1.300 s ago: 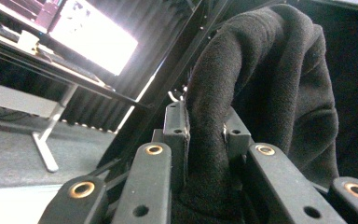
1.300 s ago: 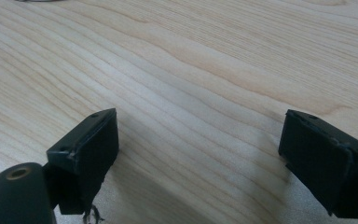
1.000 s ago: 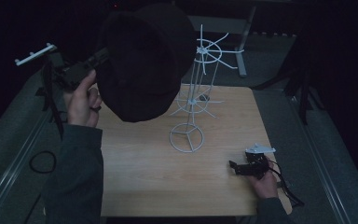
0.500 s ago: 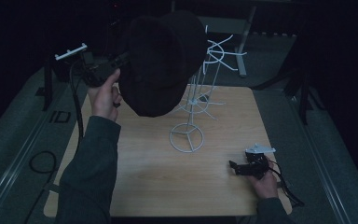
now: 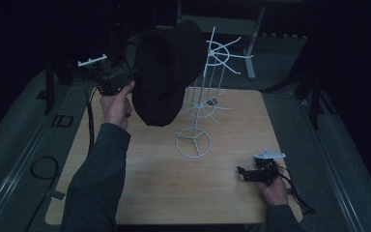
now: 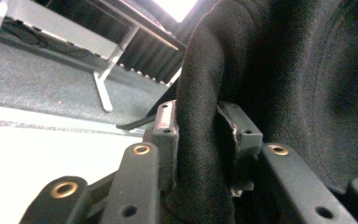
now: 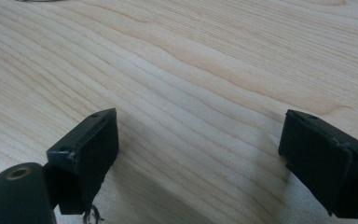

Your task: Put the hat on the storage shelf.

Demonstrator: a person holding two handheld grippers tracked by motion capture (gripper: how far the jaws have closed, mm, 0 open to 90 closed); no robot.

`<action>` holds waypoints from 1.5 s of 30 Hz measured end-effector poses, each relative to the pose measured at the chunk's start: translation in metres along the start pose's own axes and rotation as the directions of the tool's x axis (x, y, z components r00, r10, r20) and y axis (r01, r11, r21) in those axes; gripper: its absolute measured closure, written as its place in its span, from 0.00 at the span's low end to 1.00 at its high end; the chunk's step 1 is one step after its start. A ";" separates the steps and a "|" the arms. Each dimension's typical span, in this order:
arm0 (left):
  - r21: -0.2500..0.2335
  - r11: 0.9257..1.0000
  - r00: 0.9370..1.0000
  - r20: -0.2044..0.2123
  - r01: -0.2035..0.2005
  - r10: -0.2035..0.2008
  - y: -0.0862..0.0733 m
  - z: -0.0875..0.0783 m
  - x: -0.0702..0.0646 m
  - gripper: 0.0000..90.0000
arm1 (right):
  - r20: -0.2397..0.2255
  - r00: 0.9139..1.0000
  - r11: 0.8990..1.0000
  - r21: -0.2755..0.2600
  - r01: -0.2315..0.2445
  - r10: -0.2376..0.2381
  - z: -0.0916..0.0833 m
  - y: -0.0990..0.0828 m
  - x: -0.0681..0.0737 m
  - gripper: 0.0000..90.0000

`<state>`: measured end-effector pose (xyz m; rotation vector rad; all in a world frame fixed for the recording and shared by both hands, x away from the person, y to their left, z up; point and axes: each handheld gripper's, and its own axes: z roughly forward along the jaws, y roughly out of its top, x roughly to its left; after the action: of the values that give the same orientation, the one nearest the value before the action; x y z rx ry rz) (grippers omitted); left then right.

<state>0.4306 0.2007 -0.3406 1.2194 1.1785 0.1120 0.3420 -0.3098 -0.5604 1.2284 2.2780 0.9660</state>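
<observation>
A black felt hat (image 5: pixel 166 67) hangs in the air at the upper left of a white wire stand (image 5: pixel 200 104), its far side against the stand's top hooks. My left gripper (image 5: pixel 125 79) is shut on the hat's brim (image 6: pixel 200 140), which is pinched between both jaws in the left gripper view. The stand rises from a round base (image 5: pixel 193 142) on the wooden table (image 5: pixel 149 183). My right gripper (image 5: pixel 244 172) rests low at the table's front right, open, with bare wood (image 7: pixel 200 121) between its jaws.
A grey metal frame leg (image 5: pixel 251 43) stands behind the table on dark carpet. A cable (image 5: pixel 91 116) trails from the left gripper down past the table's left edge. Another cable (image 5: pixel 299 193) runs off the right gripper.
The left hand has carried the hat rightward and forward, from left of the stand to against its top. The right gripper has stayed put.
</observation>
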 end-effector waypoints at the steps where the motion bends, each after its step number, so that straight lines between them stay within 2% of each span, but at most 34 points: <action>1: 0.005 1.000 1.000 0.000 0.004 -0.004 -0.001 0.002 0.000 0.76 | 0.000 1.000 1.000 0.000 0.000 0.000 0.000 0.000 0.000 0.13; 12: 0.059 0.998 1.000 0.001 0.005 -0.005 -0.004 0.013 0.003 0.64 | -0.001 1.000 1.000 0.001 -0.001 0.001 0.000 0.000 0.000 0.13; 23: 0.059 0.998 1.000 -0.027 0.005 -0.003 -0.005 0.016 0.004 0.51 | 0.001 1.000 1.000 -0.001 0.002 -0.002 0.000 0.000 0.000 0.13; 35: 0.069 0.997 0.997 -0.075 -0.022 0.027 -0.004 0.014 0.005 0.48 | 0.001 1.000 1.000 -0.001 0.002 -0.002 0.000 0.000 0.000 0.13; 40: 0.067 0.997 0.996 -0.079 -0.024 0.030 -0.003 0.010 0.007 0.48 | 0.001 1.000 1.000 -0.001 0.002 -0.002 0.000 0.000 0.000 0.13; 45: 0.066 0.997 0.995 -0.092 -0.042 0.048 -0.001 0.005 0.006 0.48 | 0.001 1.000 1.000 -0.001 0.002 -0.002 0.000 0.000 0.000 0.13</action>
<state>0.4366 0.2001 -0.3456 1.3090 1.2438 0.1677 0.3420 -0.3099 -0.5604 1.2261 2.2778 0.9653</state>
